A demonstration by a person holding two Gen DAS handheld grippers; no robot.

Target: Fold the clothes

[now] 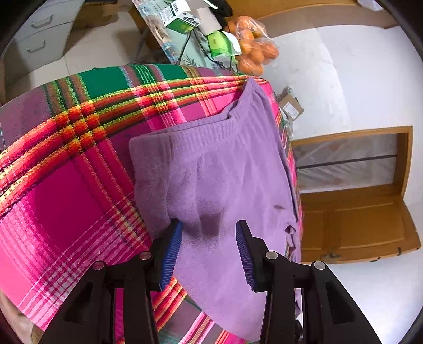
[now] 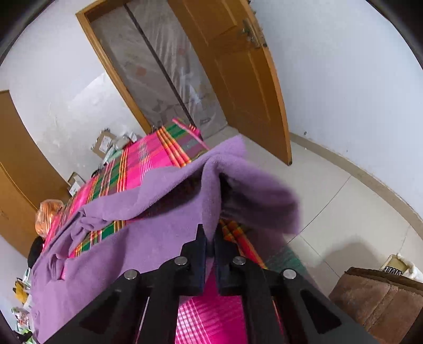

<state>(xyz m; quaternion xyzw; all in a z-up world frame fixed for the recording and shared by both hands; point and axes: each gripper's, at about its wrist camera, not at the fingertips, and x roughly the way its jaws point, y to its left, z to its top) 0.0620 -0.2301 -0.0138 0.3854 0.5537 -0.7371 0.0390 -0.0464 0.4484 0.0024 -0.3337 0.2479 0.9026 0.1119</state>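
Purple fleece garment [image 2: 164, 185] on pink plaid cloth [image 1: 66, 198]: right gripper [image 2: 210, 238] pinches its edge mid-fold; left gripper [image 1: 208, 254] wide, empty. Next: lay fold across.

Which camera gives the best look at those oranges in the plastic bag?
The left wrist view: the bag of oranges sits clear beyond the plaid cloth. The right wrist view shows only an orange blur at its left edge.

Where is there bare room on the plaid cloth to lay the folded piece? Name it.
Free: the broad stretch of plaid cloth beside the purple garment, on its far-from-door side, up to the green band. Crowded: beyond the cloth's far edge, with boxes and bagged oranges. Right gripper clamps a fold; left gripper is open.
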